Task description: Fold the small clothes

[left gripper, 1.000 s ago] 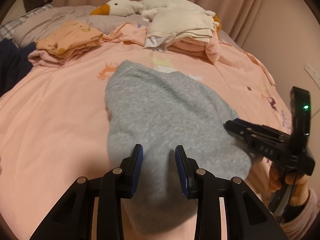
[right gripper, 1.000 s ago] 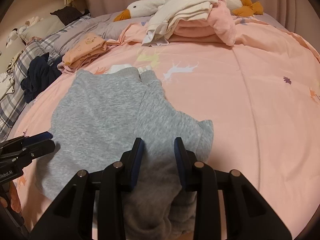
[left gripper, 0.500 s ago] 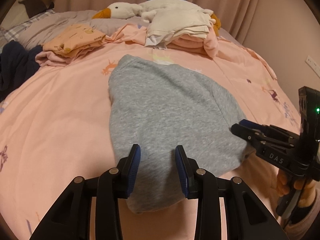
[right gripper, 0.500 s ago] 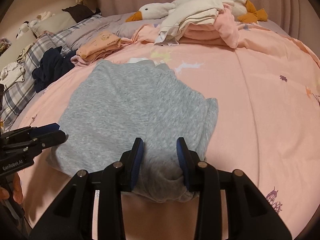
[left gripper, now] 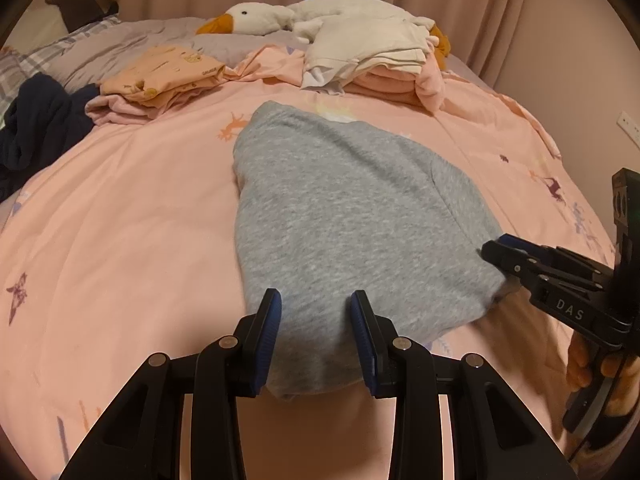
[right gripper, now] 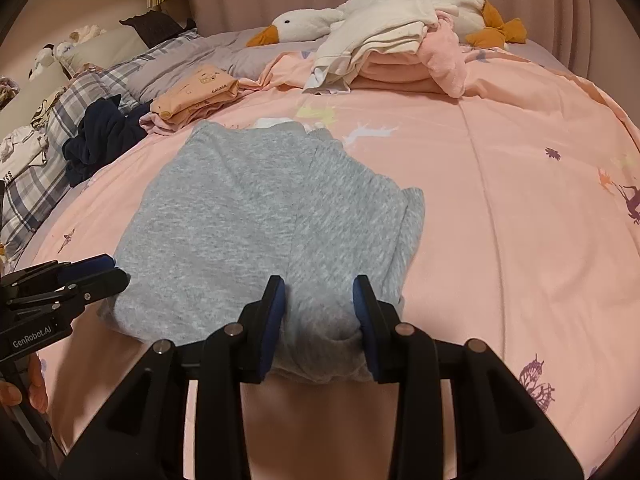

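Behind right gripper (right gripper: 319,312), garment's (right gripper: 256,220) hidden hem

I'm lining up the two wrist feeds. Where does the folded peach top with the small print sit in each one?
Left wrist: the peach top lies upper left, beyond the grey garment, beside the dark navy clothes.
Right wrist: the peach top lies upper left of centre, just past the grey garment's far left corner.
Shared landmark: the plush goose at the far end of the bed.

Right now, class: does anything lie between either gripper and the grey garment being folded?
Nothing visible does. The grey garment's near edge already sits between the fingers of the left gripper and the right gripper; other clothes lie farther back.
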`<action>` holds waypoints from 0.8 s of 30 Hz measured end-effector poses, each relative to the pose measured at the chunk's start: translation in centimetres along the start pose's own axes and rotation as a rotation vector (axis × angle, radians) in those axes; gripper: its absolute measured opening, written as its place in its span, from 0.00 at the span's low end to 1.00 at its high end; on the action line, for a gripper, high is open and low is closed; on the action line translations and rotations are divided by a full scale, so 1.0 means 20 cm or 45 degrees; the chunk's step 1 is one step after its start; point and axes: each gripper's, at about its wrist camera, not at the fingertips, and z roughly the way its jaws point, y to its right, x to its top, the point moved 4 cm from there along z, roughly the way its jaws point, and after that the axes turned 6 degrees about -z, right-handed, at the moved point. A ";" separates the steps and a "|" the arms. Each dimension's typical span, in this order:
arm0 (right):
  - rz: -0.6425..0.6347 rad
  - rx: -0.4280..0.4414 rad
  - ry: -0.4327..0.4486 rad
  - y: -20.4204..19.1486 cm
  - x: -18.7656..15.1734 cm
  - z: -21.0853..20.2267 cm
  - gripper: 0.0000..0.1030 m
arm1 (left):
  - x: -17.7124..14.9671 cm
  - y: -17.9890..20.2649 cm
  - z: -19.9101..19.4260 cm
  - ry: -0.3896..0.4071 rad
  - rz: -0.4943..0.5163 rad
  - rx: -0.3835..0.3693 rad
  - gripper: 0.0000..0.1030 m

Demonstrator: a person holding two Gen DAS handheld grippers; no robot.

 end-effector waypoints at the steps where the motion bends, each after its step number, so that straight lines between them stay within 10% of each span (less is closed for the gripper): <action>1: -0.002 -0.002 0.001 0.00 0.00 0.00 0.35 | 0.00 0.00 0.00 -0.003 -0.002 0.002 0.33; 24: 0.012 0.006 -0.004 0.00 -0.03 -0.02 0.36 | -0.01 0.00 0.00 -0.021 -0.003 0.007 0.33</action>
